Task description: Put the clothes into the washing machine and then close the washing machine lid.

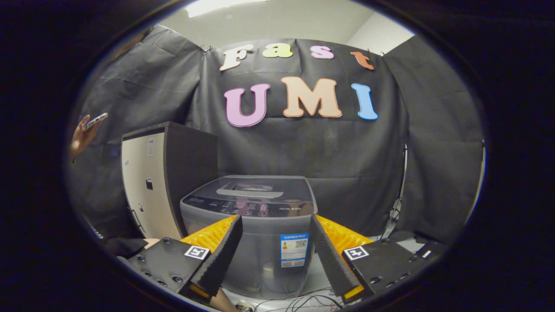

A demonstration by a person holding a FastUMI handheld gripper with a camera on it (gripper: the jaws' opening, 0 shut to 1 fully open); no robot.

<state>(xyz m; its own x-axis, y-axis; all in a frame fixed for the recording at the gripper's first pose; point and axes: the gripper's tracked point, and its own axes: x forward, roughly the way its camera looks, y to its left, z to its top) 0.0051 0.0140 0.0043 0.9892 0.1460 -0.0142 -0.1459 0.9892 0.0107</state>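
Gripper view: washing machine [264,229] taken as landmark.
Gripper [275,225]: fingers spread wide, holding nothing, in front of the machine, framing its front panel.
Washing machine lid [256,190]: lying flat on top of the machine, closed.
Cabinet [160,182]: tall, dark with pale front, just left of the machine.
Hand [82,136]: raised far left of the machine, holding a phone [95,121].
Cables [299,299]: on the floor at the machine's foot.

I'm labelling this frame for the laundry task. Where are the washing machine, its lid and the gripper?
washing machine [264,251]: gripper view, on its grey front wall between the fingers.
lid [253,190]: gripper view, on the closed dark top panel.
gripper [276,229]: gripper view, midway between its open fingertips, nothing held.
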